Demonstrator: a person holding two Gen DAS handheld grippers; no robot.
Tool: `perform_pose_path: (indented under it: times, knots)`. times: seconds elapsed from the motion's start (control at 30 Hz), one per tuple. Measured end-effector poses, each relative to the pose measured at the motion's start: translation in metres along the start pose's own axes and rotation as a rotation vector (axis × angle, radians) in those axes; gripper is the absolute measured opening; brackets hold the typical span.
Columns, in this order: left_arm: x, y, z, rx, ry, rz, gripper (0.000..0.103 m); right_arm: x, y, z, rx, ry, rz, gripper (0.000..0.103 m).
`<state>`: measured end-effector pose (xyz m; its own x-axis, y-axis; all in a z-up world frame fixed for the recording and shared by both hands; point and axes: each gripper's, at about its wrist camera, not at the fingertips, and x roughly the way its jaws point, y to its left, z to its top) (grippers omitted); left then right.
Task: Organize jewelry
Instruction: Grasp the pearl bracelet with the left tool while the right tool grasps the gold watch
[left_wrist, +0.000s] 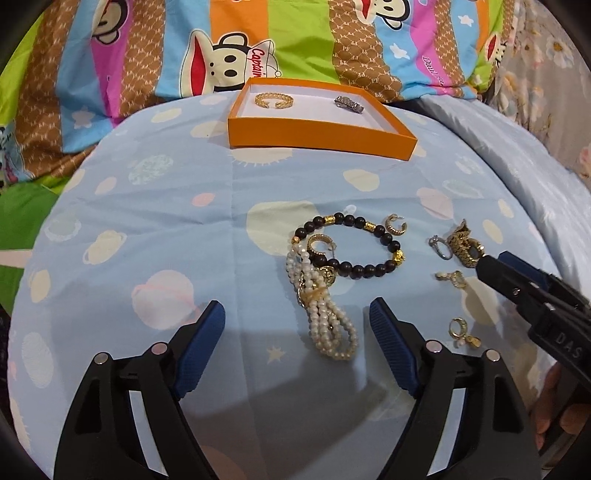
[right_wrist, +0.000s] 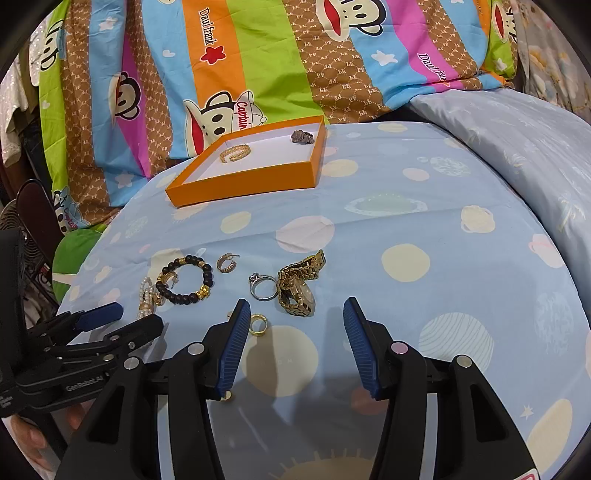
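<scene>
The jewelry lies loose on the blue bedsheet (left_wrist: 147, 206): a pearl strand (left_wrist: 325, 314) touching a dark bead bracelet (left_wrist: 354, 247), and a gold watch (right_wrist: 299, 284) just beside a silver ring (right_wrist: 260, 286). My left tongs (left_wrist: 297, 325) and right tongs (right_wrist: 293, 321) both gape wide, gripping nothing. Beyond, the orange box (left_wrist: 317, 136) holds a gold bangle (left_wrist: 273, 99) and a silver piece (left_wrist: 349, 103).

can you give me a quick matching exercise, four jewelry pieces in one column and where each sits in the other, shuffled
Things:
1. gold bangle
2. pearl bracelet
3. gold watch
4. silver ring

Places:
A. on the blue sheet, just left of the watch
B. inside the orange box
C. between the open left gripper's fingers
D. ahead of the open right gripper

Pairs: 1-B, 2-C, 3-D, 4-A
</scene>
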<state>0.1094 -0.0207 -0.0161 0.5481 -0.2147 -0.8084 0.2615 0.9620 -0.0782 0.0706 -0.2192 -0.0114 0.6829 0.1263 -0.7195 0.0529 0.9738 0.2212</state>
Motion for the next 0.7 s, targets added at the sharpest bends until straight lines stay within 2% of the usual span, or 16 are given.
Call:
perform_pose_path:
  times: [0.17,0.33,0.7]
  knots:
    - [-0.001,-0.002,-0.003,0.038,-0.029,0.035,0.052,0.000,0.000,0.000,-0.001,0.000,0.000,0.052]
    - [-0.004,0.001,-0.004,0.052,-0.039,0.041,0.021,0.000,-0.001,0.001,0.000,0.000,0.000,0.052]
    - [-0.015,0.027,-0.015,0.007,-0.052,0.007,0.021,0.006,0.005,0.007,0.029,-0.007,0.002,0.051]
